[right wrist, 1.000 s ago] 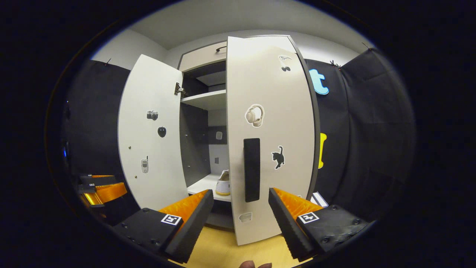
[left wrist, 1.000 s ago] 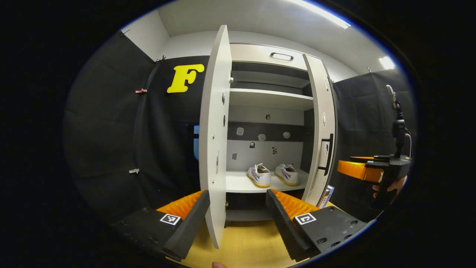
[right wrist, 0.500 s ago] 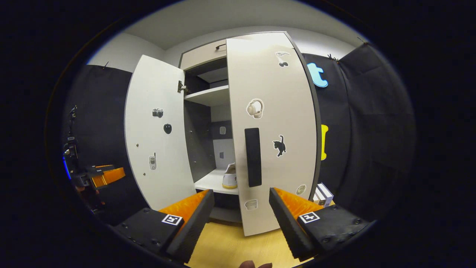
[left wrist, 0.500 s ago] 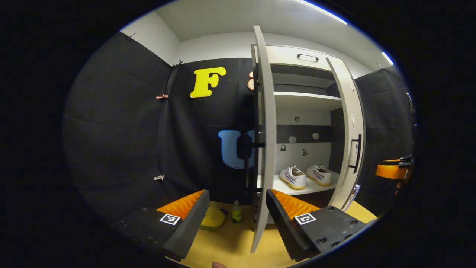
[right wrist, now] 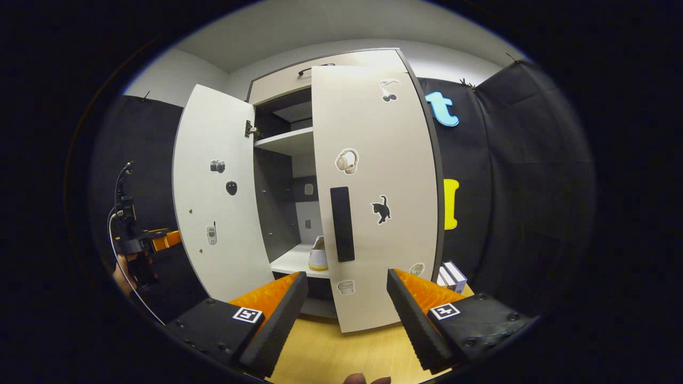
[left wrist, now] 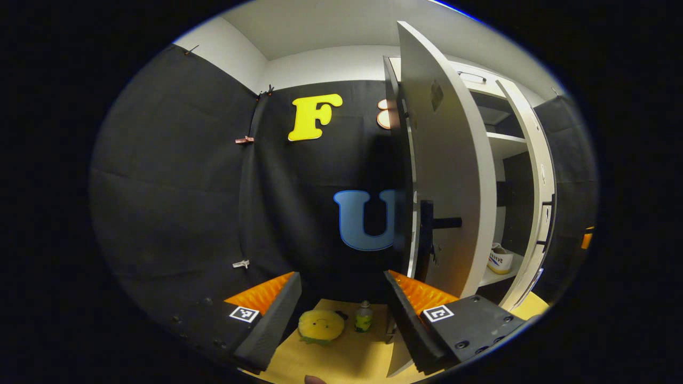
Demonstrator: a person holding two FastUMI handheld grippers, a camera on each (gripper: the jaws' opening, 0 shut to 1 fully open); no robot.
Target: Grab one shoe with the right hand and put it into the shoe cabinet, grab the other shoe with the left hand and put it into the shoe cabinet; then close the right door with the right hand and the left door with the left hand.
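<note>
The white shoe cabinet has both doors partly open. In the left gripper view my left gripper [left wrist: 339,320] is open and empty, low beside the outer face of the left door [left wrist: 453,176], whose black handle [left wrist: 427,234] is just above my right finger. One white shoe [left wrist: 501,260] peeks out on the shelf behind that door. In the right gripper view my right gripper [right wrist: 347,314] is open and empty in front of the right door [right wrist: 373,176], below its black handle [right wrist: 342,224]. A white shoe [right wrist: 318,256] sits on the shelf [right wrist: 291,261]. The left gripper [right wrist: 144,242] is held at far left.
A yellow plush toy [left wrist: 320,326] and a small bottle [left wrist: 364,316] stand on the wooden floor [left wrist: 341,357] left of the cabinet. Small boxes [right wrist: 451,274] lie on the floor right of the cabinet. An upper shelf [right wrist: 283,141] is bare. Black cloth walls surround the booth.
My left gripper has swung left around the left door, from facing the shelf with both shoes to its outer side. The right gripper has shifted slightly; the right door sits a little farther left.
</note>
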